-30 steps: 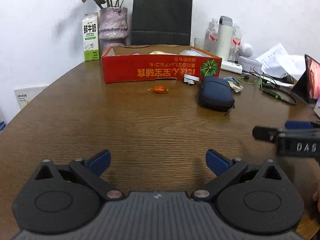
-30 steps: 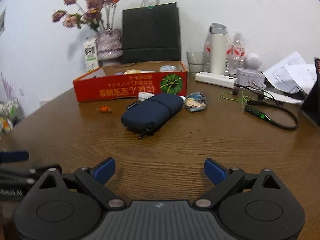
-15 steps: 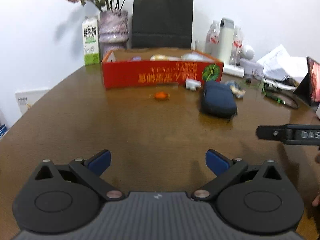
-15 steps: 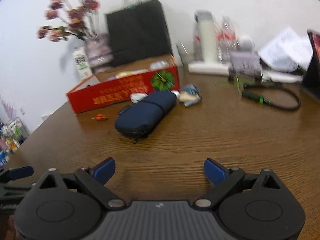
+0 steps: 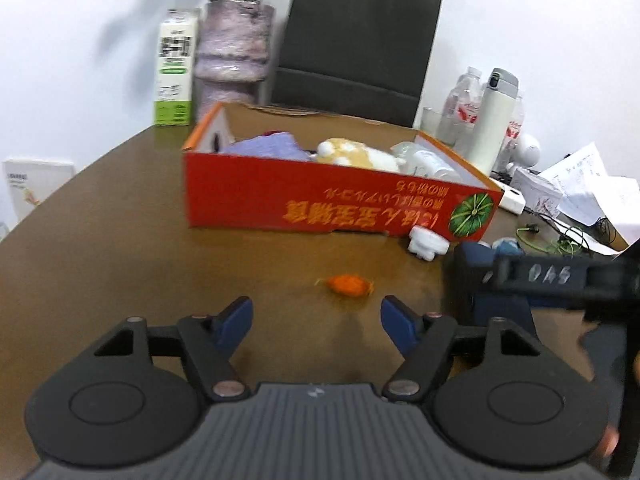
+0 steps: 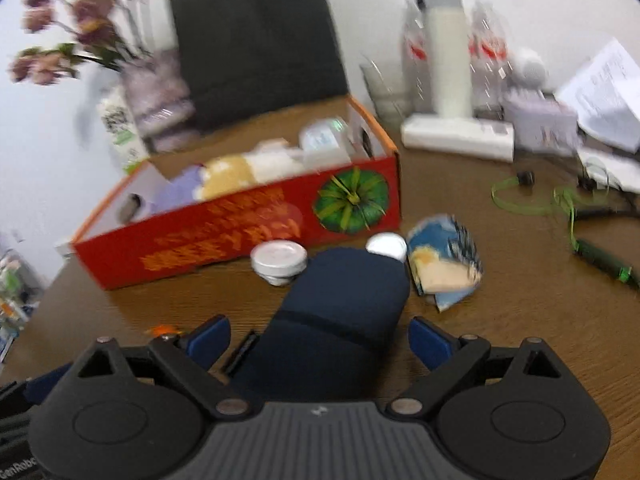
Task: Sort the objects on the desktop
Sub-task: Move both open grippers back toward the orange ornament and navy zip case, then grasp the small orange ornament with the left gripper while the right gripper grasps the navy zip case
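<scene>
While the red box [image 5: 336, 208] sits mid-table with soft toys inside, the left gripper [image 5: 316, 320] has just been narrowing its jaws, nothing between them, the orange candy [image 5: 348, 284] lying just ahead, short of the box. Right gripper [image 6: 318, 338] is released, straddling the navy pouch [image 6: 340, 312] in front of the box without pressing it.

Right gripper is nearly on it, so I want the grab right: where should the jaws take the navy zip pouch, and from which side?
Grip the navy pouch across its narrow width, near the seam band at mid-length. It lies lengthwise, pointing away toward the red box, with bare table along both long sides. Come in from the near end and above; the right gripper, jaws open, already straddles it without pressing. Probably soft, so close firmly.
</scene>
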Action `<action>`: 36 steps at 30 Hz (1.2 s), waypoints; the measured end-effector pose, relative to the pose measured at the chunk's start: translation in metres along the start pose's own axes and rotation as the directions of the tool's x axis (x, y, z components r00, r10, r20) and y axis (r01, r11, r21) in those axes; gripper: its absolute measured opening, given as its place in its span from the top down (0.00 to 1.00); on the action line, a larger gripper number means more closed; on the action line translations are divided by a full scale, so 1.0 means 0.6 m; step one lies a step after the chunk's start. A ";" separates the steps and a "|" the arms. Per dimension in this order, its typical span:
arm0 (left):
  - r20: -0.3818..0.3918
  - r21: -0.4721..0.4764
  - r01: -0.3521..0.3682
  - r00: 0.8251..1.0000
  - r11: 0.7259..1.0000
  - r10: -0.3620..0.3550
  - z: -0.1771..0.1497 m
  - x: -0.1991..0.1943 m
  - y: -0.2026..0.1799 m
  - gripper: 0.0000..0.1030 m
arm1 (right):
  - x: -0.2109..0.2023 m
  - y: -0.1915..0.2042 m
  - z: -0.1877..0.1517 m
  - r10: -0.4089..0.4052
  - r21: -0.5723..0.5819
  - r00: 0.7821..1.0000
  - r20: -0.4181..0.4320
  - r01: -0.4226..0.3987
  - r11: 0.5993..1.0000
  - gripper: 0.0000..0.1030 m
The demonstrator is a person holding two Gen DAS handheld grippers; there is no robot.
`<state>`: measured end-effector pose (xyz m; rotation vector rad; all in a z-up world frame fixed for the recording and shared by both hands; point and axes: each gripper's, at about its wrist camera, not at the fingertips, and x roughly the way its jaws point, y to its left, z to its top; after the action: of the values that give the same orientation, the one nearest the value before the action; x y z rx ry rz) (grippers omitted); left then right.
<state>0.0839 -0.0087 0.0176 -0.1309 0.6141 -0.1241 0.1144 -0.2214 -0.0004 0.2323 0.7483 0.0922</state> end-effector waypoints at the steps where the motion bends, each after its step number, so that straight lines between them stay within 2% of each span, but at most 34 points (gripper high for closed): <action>1: 0.003 0.018 0.016 1.000 1.000 -0.016 0.004 0.012 -0.006 0.29 | 0.007 -0.002 -0.001 0.000 0.016 1.000 -0.007 0.000 1.000 0.10; 4: 0.005 0.042 0.023 1.000 0.999 -0.023 0.010 0.037 -0.016 0.29 | 0.011 0.004 -0.008 -0.024 -0.043 0.999 0.028 0.026 0.999 0.22; 6: -0.004 0.056 0.039 0.999 0.998 -0.039 0.014 0.050 -0.023 0.31 | 0.008 0.003 -0.014 -0.007 -0.104 0.999 0.034 0.011 0.995 0.27; 7: -0.006 0.069 0.039 0.999 0.997 -0.038 0.017 0.056 -0.026 0.35 | 0.004 -0.003 -0.016 0.007 -0.113 0.999 0.033 -0.004 0.994 0.29; 9: -0.026 0.090 0.033 0.999 0.995 -0.031 0.019 0.070 -0.032 0.40 | -0.007 -0.011 -0.019 0.018 -0.130 1.000 0.023 -0.015 0.991 0.30; 10: -0.039 0.098 0.027 0.999 0.995 -0.023 0.017 0.074 -0.035 0.48 | -0.011 -0.015 -0.020 0.021 -0.131 1.000 0.019 -0.018 0.991 0.30; 12: -0.042 0.118 0.019 0.999 0.993 -0.014 0.014 0.076 -0.038 0.57 | -0.022 -0.020 -0.027 0.026 -0.153 1.000 0.014 -0.023 0.988 0.30; 17: -0.046 0.143 -0.008 0.999 0.990 0.015 0.007 0.061 -0.041 0.59 | -0.052 -0.010 -0.050 0.028 -0.204 1.000 0.014 -0.024 0.979 0.37; 19: -0.038 0.139 -0.028 0.999 0.990 0.034 0.000 0.036 -0.039 0.59 | -0.069 -0.004 -0.061 0.036 -0.217 0.999 0.020 -0.031 0.976 0.39; 25: -0.009 0.057 0.005 1.000 0.998 -0.005 -0.046 -0.085 -0.018 0.59 | -0.139 0.012 -0.120 0.079 -0.263 0.997 0.014 -0.072 0.962 0.40; 28: -0.003 0.065 -0.009 1.000 0.998 0.009 -0.069 -0.133 -0.012 0.59 | -0.180 0.019 -0.152 0.109 -0.308 0.994 0.028 -0.095 0.947 0.40; 36: 0.020 0.047 0.017 1.000 0.999 -0.018 -0.101 -0.217 -0.015 0.59 | -0.280 0.027 -0.200 0.126 -0.337 0.989 0.077 -0.093 0.937 0.40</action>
<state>-0.0577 -0.0028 0.0435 -0.0921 0.5898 -0.1543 -0.0900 -0.2122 0.0301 -0.0443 0.6108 0.3091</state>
